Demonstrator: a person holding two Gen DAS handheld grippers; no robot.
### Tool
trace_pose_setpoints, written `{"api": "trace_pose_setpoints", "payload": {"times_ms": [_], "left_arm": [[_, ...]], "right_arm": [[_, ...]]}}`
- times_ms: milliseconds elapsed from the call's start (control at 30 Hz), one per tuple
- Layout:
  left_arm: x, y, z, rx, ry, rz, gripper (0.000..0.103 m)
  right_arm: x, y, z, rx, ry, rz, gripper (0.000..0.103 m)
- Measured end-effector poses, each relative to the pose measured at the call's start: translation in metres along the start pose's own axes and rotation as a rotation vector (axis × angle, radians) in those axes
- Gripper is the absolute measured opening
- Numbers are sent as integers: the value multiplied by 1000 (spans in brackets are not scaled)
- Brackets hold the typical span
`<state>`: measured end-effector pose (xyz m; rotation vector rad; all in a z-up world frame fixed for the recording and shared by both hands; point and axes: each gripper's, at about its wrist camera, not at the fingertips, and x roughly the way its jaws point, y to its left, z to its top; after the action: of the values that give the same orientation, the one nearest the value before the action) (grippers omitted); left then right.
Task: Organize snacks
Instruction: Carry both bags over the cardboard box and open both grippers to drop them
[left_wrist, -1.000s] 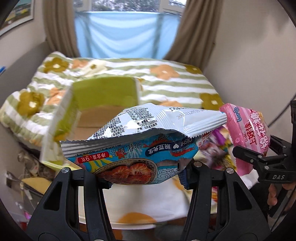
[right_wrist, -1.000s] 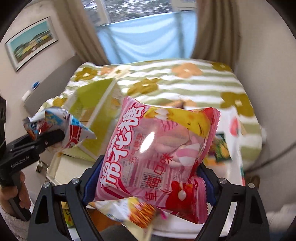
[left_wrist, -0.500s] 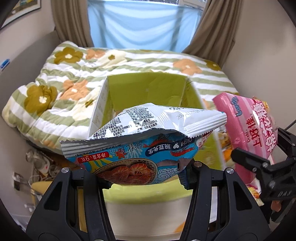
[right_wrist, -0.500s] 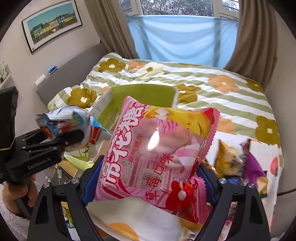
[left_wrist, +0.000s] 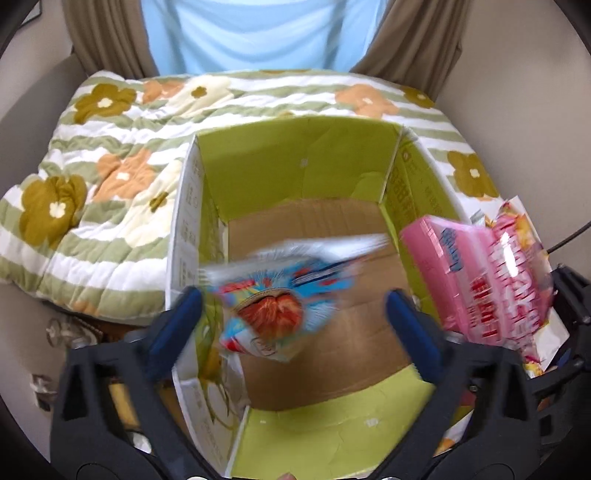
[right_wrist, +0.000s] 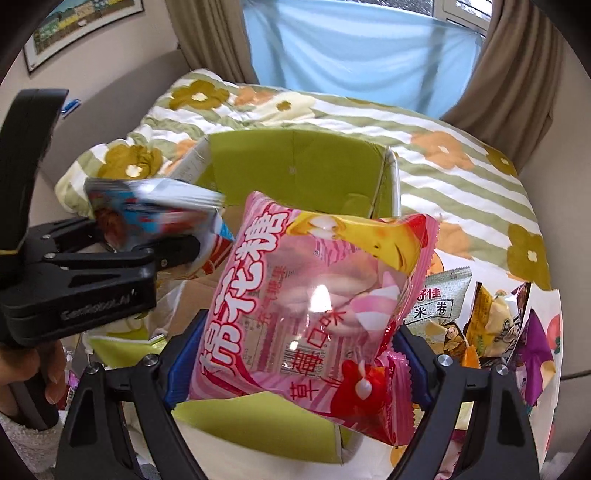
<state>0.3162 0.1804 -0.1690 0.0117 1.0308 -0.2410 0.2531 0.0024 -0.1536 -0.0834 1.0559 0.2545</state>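
An open cardboard box (left_wrist: 306, 162) with green inner walls and a bare brown floor stands on the bed; it also shows in the right wrist view (right_wrist: 295, 170). My left gripper (left_wrist: 291, 314) is open above the box, its blue pads wide apart. The blue shrimp-cracker bag (left_wrist: 277, 299) is blurred in the air between them, over the box floor, and shows in the right wrist view (right_wrist: 147, 214). My right gripper (right_wrist: 291, 354) is shut on a pink marshmallow bag (right_wrist: 314, 295) at the box's right wall, also in the left wrist view (left_wrist: 480, 280).
A green-striped floral quilt (left_wrist: 110, 166) covers the bed around the box. Several loose snack packets (right_wrist: 491, 321) lie on a white cloth to the right of the box. Curtains and a window stand behind. Clutter shows low on the left (left_wrist: 59, 332).
My left gripper has moved over the box and opened, and the shrimp-cracker bag is dropping from it. The right gripper has carried the pink bag closer to the box.
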Motion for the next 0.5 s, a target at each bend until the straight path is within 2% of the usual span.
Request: {"api": "trace_pose_setpoints", "payload": {"times_ms": [200,367,500], "left_arm": [[-13,14,-6,-60,-11,-12,101],[-29,24,-22,-140,-12,14,101],[-33,23,-31,-160,-5,46,101]], "right_arm": [[12,7,-1,-37,34,-21,87],[16,7,1,-60,35,29,88],[20,9,6,-106,22,56,89]]}}
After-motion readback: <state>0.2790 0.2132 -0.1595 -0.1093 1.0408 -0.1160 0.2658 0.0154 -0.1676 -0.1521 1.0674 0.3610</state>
